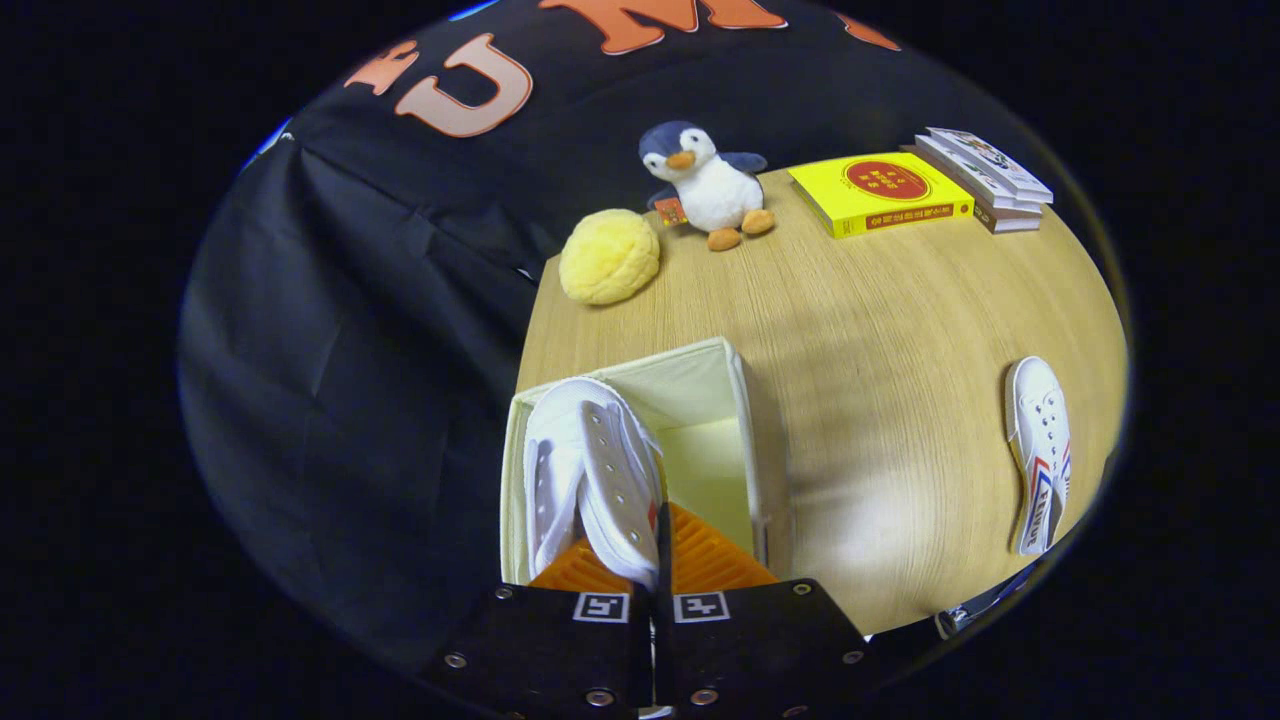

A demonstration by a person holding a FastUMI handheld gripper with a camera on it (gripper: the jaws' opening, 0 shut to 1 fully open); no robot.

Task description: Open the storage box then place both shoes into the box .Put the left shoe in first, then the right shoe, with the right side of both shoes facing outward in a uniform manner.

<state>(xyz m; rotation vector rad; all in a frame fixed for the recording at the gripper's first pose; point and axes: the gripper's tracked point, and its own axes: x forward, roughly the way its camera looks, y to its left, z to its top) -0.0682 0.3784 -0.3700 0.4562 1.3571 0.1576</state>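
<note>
My gripper (pixel 655 560) is shut on a white canvas shoe (pixel 590 470), pinching the shoe's side wall near its opening between both fingers. The shoe hangs toe-forward over the left half of the open cream storage box (pixel 745 400), which stands at the table's left edge just ahead of the fingers. The box's pale floor shows to the right of the shoe. A second white shoe (pixel 1040 450), with red and blue stripes on its side, lies on its side on the table far to the right of the box.
On the wooden table (pixel 880 330) beyond the box sit a yellow round plush (pixel 608 257), a penguin plush (pixel 705 180), a yellow book (pixel 880 190) and a stack of books (pixel 985 175). The table's left edge runs alongside the box.
</note>
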